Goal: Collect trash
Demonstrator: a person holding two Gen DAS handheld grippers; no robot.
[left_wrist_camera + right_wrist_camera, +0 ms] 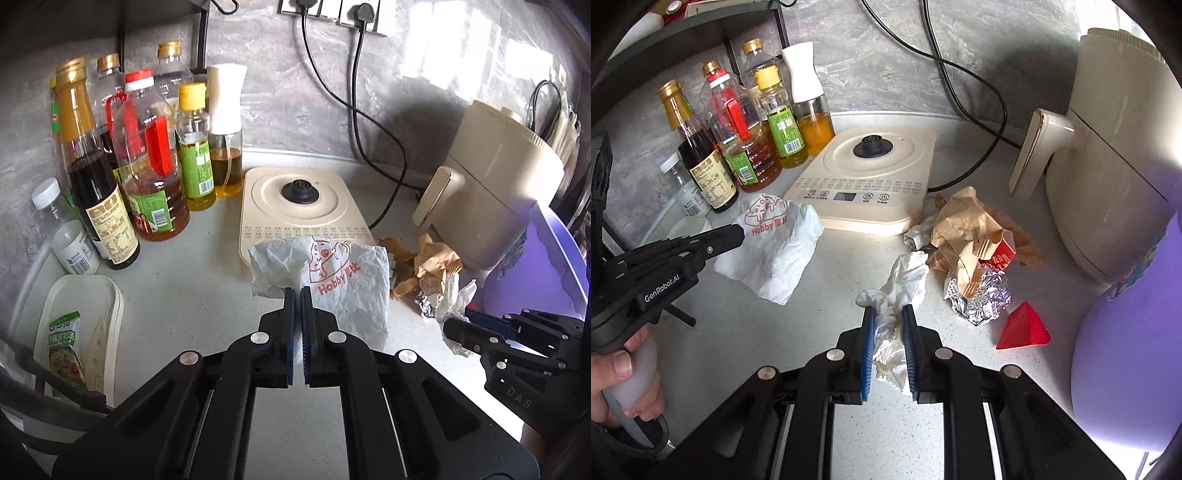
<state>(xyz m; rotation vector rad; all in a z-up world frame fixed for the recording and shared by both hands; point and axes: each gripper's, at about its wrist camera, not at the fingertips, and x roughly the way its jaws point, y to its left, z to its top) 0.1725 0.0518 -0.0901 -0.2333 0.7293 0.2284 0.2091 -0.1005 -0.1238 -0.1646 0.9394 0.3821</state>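
You have both fingers clamped, left gripper (297,291) on the white wrapper (332,280), right gripper (888,314) on the crumpled tissue (897,295), while brown paper (967,229), foil (986,299) and, seemingly, a red wedge (1023,326) await mid-frame on the bench (812,332).

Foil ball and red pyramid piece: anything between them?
Nothing. In the right wrist view bare countertop separates the foil ball from the red pyramid piece; they sit apart.

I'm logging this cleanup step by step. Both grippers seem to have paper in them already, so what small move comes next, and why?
Probably lift both and carry them right toward the purple bin. The left gripper is shut on the white printed paper wrapper, and the right gripper pinches the crumpled white tissue. More trash is left on the counter.
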